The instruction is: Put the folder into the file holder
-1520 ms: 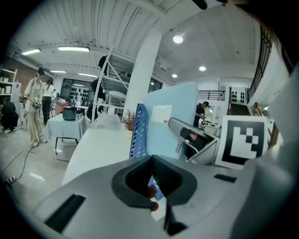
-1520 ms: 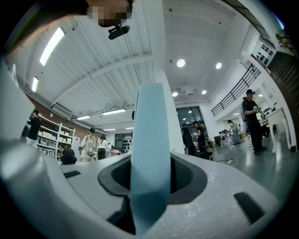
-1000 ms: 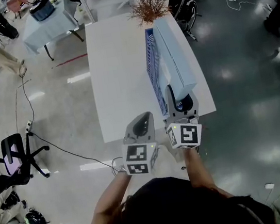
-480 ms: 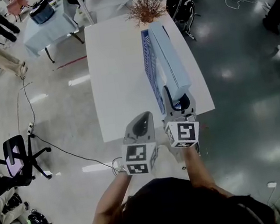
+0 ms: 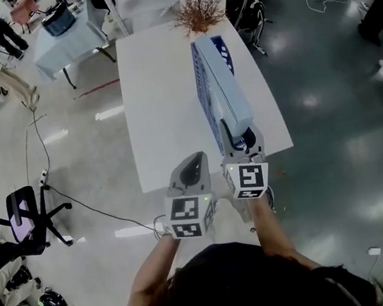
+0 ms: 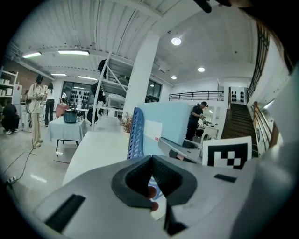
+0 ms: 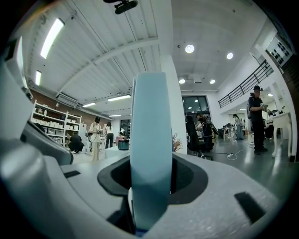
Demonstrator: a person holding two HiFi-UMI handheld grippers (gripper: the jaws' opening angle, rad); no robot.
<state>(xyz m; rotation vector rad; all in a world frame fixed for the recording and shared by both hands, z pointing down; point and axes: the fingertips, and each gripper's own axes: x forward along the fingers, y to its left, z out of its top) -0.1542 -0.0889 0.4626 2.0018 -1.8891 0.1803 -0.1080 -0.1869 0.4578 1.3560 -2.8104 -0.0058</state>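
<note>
At lower centre of the head view, your left tongs (image 5: 192,164) hang clenched on nothing, parked off the near edge of the white bench (image 5: 158,96) to leave the work clear. Just to the right, the blue mesh file holder (image 5: 203,90) stands lengthwise. The pale blue folder (image 5: 226,86) rides on edge along its wall, lined up to drop in. Your right tongs (image 5: 241,140) grasp the folder's near end to steer it; whether it is seated is unclear.
</note>
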